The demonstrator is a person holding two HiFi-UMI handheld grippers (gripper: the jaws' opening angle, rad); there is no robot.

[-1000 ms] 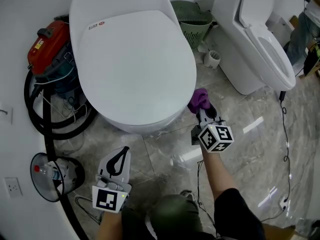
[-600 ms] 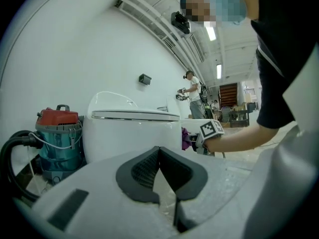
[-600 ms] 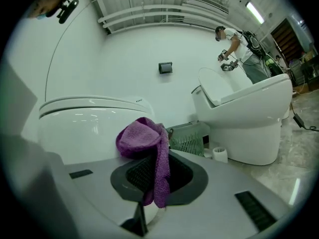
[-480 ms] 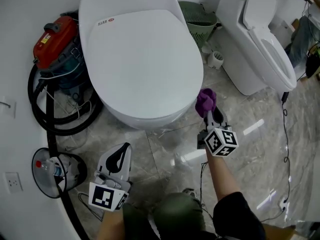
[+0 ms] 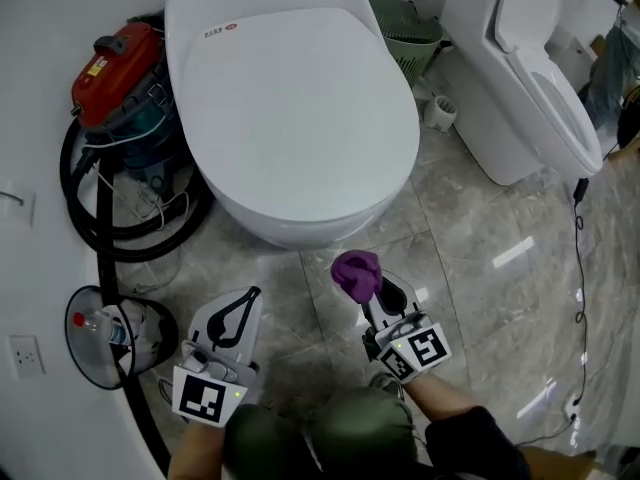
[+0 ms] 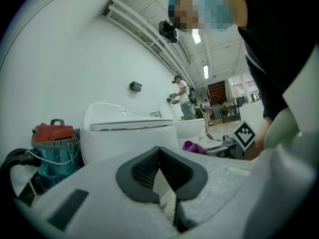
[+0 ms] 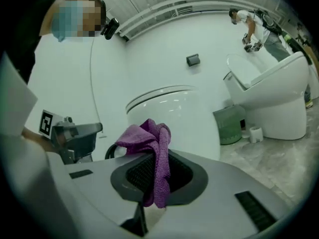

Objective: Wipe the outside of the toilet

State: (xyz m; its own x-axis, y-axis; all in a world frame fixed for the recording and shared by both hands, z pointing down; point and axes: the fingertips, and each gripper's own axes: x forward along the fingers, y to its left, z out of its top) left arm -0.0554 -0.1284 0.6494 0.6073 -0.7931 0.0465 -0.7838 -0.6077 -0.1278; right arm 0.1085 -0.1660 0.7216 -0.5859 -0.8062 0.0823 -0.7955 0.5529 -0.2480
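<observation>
A white toilet (image 5: 300,108) with its lid down fills the upper middle of the head view; it also shows as the toilet (image 7: 174,118) and the toilet (image 6: 124,133) in the gripper views. My right gripper (image 5: 372,286) is shut on a purple cloth (image 5: 356,274), held over the floor just in front of the bowl, not touching it. The purple cloth (image 7: 152,153) hangs pinched between its jaws. My left gripper (image 5: 240,313) is lower left, jaws shut with nothing in them (image 6: 160,176).
A red and teal vacuum (image 5: 125,93) with black hose (image 5: 90,228) sits left of the toilet. A wire bin (image 5: 115,338) holds a bottle. A green basket (image 5: 410,28), a second toilet (image 5: 530,78) and a floor cable (image 5: 578,268) lie right.
My right gripper has drawn the purple cloth away from the toilet's right side, down and left to the floor in front of the bowl. The left gripper has barely moved.
</observation>
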